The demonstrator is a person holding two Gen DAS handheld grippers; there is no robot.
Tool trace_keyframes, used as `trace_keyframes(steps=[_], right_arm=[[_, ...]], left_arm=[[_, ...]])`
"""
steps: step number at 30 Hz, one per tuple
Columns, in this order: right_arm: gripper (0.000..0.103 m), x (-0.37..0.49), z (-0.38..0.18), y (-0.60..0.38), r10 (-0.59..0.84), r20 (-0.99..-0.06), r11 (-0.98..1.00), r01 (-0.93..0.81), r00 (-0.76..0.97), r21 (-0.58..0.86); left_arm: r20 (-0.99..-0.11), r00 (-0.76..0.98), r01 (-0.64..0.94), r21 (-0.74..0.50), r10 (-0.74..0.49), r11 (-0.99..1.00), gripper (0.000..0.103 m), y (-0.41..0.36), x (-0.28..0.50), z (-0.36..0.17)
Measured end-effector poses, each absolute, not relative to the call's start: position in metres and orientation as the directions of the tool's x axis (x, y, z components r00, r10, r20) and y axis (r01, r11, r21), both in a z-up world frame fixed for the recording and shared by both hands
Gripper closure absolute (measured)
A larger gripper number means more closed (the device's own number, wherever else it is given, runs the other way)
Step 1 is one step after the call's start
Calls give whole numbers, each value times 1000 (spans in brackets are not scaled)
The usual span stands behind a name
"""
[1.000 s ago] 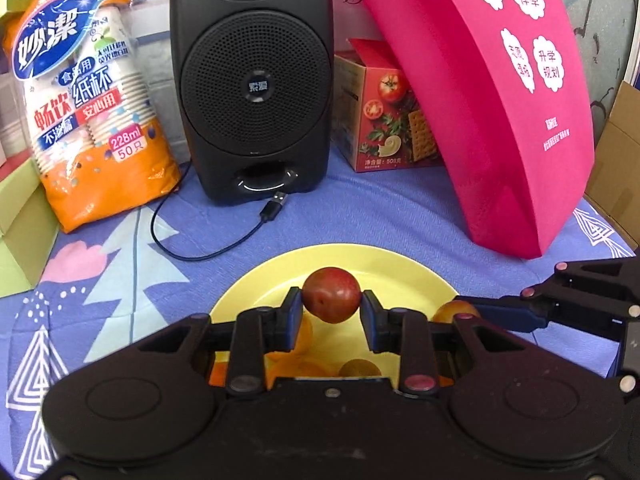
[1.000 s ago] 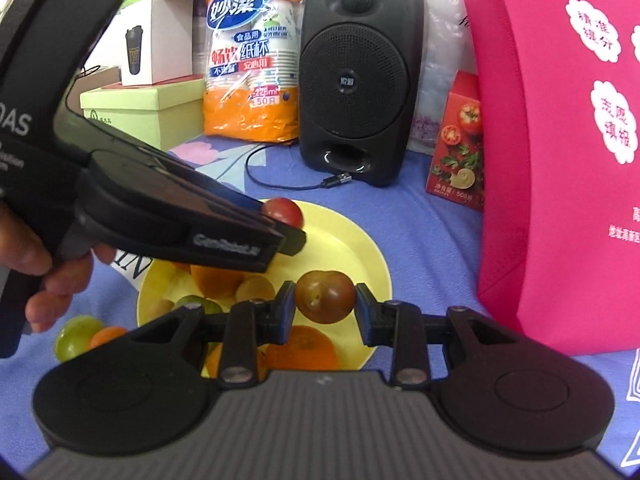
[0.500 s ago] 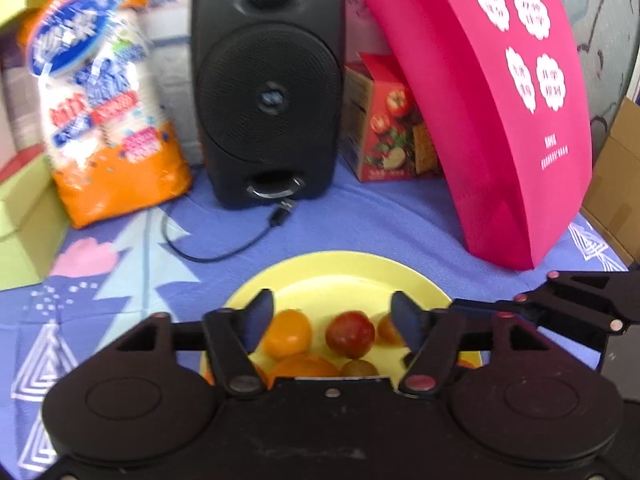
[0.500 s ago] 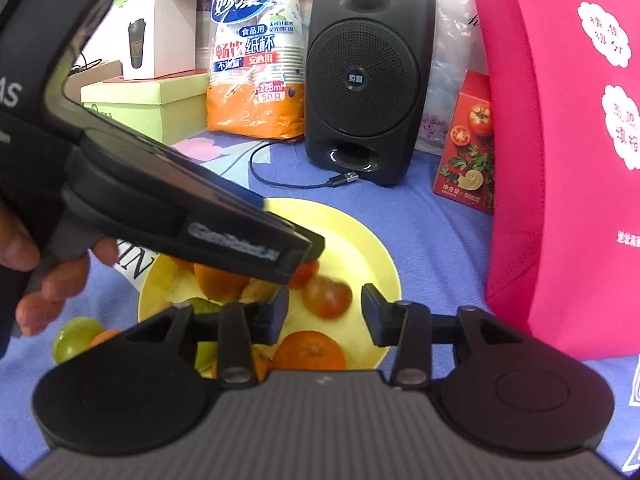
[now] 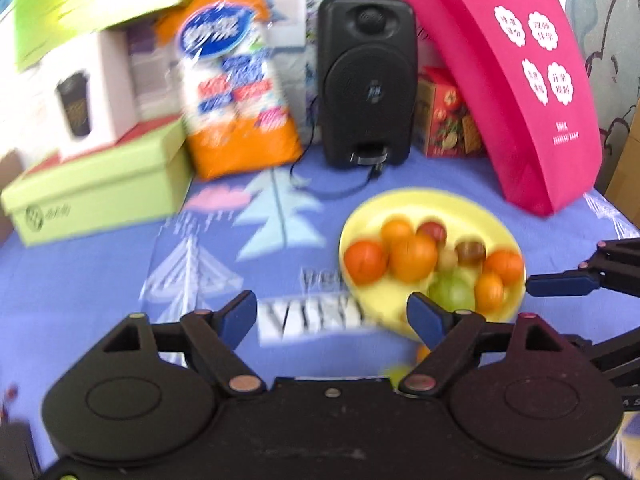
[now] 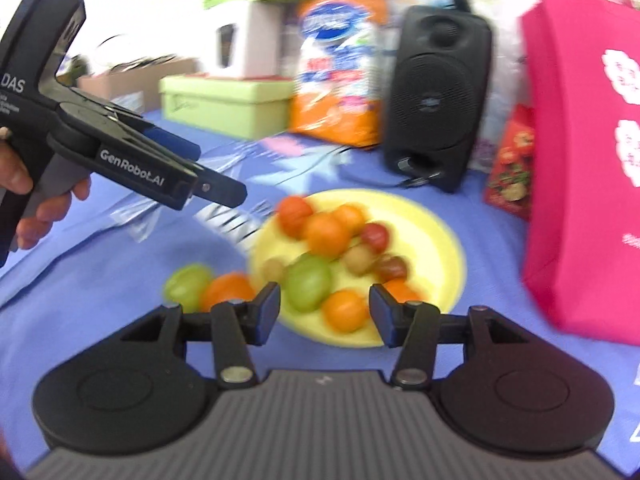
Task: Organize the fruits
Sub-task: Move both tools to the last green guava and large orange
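A yellow plate holds several small fruits: orange, red, brown and green ones. My left gripper hangs over the blue cloth to the plate's left, its jaws wide and still opening, nothing between them. In the right wrist view the left gripper is at upper left, held by a hand. My right gripper hovers at the plate's near rim, jaws opening, with no fruit touched by the pads. A green fruit and an orange fruit lie on the cloth beside the plate.
Behind the plate stand a black speaker with a trailing cable, a pink bag, a tomato-print box, an orange pack of paper cups and a green box. Open cloth lies to the left.
Both grippers let go of the dark red fruits they held; these now lie on the plate. Both jaws opened and both grippers drew back, the left one shifting left of the plate.
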State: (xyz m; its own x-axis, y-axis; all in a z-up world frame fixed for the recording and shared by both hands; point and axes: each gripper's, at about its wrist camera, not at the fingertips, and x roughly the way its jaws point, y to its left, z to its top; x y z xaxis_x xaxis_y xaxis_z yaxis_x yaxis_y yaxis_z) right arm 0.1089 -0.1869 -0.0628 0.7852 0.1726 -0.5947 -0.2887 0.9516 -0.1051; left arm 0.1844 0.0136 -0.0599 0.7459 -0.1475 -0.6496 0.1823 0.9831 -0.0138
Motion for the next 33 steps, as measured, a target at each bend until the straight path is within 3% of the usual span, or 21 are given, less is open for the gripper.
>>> trace_keyframes(steps=[14,20,21,22,24,28,33], right_arm=[[43,86,-99,-146,188,-674,927,-356,715,-118],[37,85,-105,-148,181,-677,934,-341,713,-109],[37,86,-105,-148,181,-677,934,-339,714,-108],[37,87,-105,-147,182,-676,935,-339,714,-107],[37,90,-106,-145,182,-674,936,-337,716,-105],[37,98,-107,-138,176,-667,937,-331,724,-112],[37,110,-106,-129,165,-659,940,-319,734,-119]], left_arm=[[-700,686,187,-97,-200,978,27,5,141,-111],[-681,709,209,-43,-182,977,29,-4,149,-119],[-679,710,216,-42,-186,976,33,-4,149,-120],[-675,710,228,-49,-200,972,46,-4,148,-120],[-673,704,243,-70,-225,968,63,-1,149,-118],[-673,697,217,-133,-249,967,65,16,150,-117],[-678,710,176,-90,-190,980,65,32,143,-114]])
